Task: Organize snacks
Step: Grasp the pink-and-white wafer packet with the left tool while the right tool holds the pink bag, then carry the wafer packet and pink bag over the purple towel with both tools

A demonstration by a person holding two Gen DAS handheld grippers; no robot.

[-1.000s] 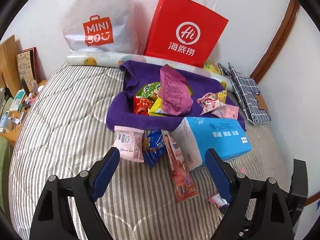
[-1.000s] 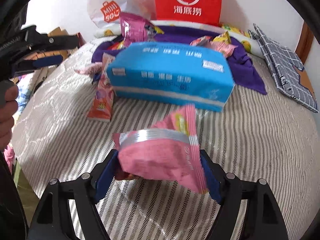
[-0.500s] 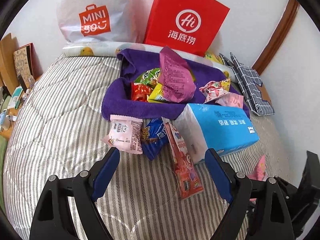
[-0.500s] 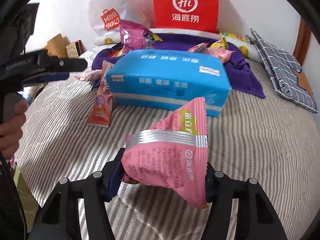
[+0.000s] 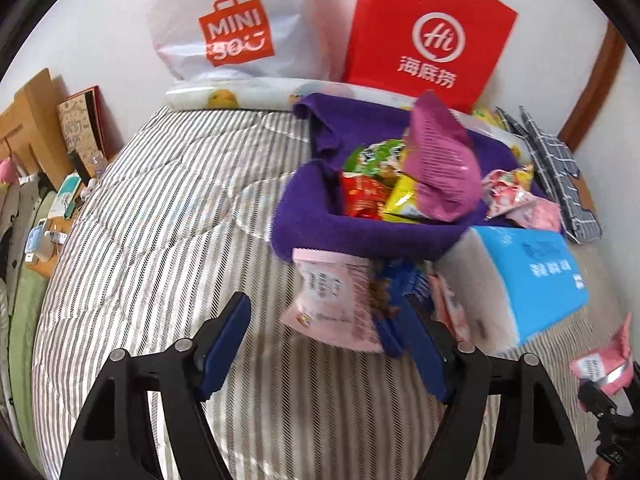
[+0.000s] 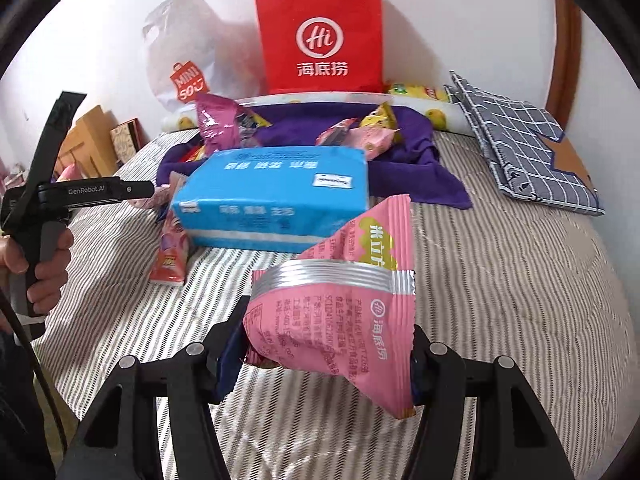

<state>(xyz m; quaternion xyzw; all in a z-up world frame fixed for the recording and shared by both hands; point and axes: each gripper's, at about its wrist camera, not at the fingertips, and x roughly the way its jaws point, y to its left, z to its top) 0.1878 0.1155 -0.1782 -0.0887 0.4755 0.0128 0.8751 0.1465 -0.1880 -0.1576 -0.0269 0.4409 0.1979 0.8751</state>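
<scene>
My right gripper (image 6: 324, 356) is shut on a pink snack packet (image 6: 340, 320) and holds it above the striped bed (image 6: 500, 300). The packet also shows at the right edge of the left wrist view (image 5: 604, 364). My left gripper (image 5: 324, 340) is open and empty, just short of a pale pink packet (image 5: 332, 304) and a blue packet (image 5: 404, 284). A purple cloth (image 5: 360, 232) holds several snacks, among them a magenta bag (image 5: 440, 168). A red-orange packet (image 6: 170, 252) lies left of the blue tissue pack (image 6: 276, 196).
A red paper bag (image 5: 428, 32) and a white plastic bag (image 5: 236, 28) stand against the wall. A grey checked cloth (image 6: 524, 152) lies at the right. A cluttered bedside shelf (image 5: 40, 208) is to the left. Bare striped bed lies at the left and front.
My left gripper has moved left and forward, closer to the pale pink packet. My right gripper has lifted the pink packet and drawn back from the tissue pack.
</scene>
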